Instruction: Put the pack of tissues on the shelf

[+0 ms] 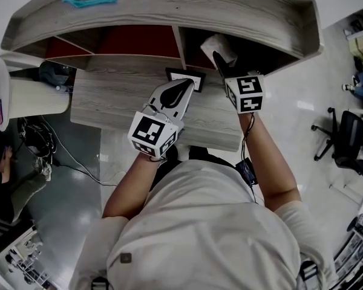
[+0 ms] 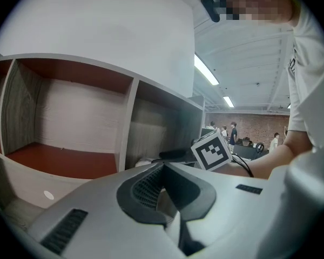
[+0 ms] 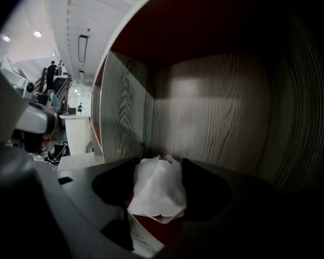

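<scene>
The pack of tissues (image 3: 157,190) is lying on the red floor of the shelf's (image 1: 169,8) right compartment. It is sitting directly ahead, between the jaws of the right gripper (image 1: 219,58), which are standing wide apart and not pressing on it. The left gripper (image 1: 180,90), jaws together and empty, is hovering over the counter (image 1: 97,101), farther off.

Desk (image 1: 109,101) with a shelf (image 1: 169,8) standing along its far edge.
The pack of tissues (image 1: 219,46) lies in the shelf's right compartment, between the jaws of the right gripper (image 1: 220,62); the left gripper (image 1: 184,89) is over the desk, left of it and nearer.
</scene>
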### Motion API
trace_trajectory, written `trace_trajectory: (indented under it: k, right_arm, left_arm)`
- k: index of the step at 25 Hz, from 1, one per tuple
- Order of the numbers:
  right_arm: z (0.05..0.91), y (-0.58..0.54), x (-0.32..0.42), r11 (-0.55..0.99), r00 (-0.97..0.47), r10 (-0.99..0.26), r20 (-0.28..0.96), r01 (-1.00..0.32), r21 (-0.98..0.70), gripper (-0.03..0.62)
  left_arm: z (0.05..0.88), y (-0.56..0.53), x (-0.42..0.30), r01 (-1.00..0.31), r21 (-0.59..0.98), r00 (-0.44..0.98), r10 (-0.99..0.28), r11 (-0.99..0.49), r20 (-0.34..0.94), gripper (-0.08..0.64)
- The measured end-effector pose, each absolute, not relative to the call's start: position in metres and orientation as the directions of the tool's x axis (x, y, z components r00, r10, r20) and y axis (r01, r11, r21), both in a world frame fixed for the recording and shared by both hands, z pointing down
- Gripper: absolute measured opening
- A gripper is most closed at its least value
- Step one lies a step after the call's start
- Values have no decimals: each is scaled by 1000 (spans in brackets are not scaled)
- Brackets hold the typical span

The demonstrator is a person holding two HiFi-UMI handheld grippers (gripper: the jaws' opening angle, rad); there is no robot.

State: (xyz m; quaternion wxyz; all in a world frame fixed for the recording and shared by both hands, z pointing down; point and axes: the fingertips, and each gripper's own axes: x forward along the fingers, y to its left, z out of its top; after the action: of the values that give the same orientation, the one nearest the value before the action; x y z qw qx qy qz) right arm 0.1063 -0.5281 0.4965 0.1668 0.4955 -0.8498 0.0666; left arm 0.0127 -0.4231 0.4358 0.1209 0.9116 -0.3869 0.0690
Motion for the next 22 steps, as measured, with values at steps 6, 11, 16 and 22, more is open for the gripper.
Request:
trace_trajectory:
  k: [6, 11, 16, 22]
  right_arm:
    - [483, -507, 104, 476, -429, -839, 335, -877, 69, 262]
    - [465, -483, 104, 444, -400, -863, 308, -892, 84, 262]
    - [449, -448, 100, 429, -385, -876, 290, -897, 107, 261]
    - [438, -405, 90, 408, -365, -886, 287, -907, 106, 231]
  left_arm:
    - [427, -410, 6, -708, 163, 705, -678, -687, 205, 15]
    - [418, -395, -2, -689, 156, 724, -663, -708, 188, 15]
    - [408, -373, -13, -666, 151, 745, -645, -730, 169, 15]
    - [395, -347, -29, -637, 141, 770, -620, -758, 150, 15]
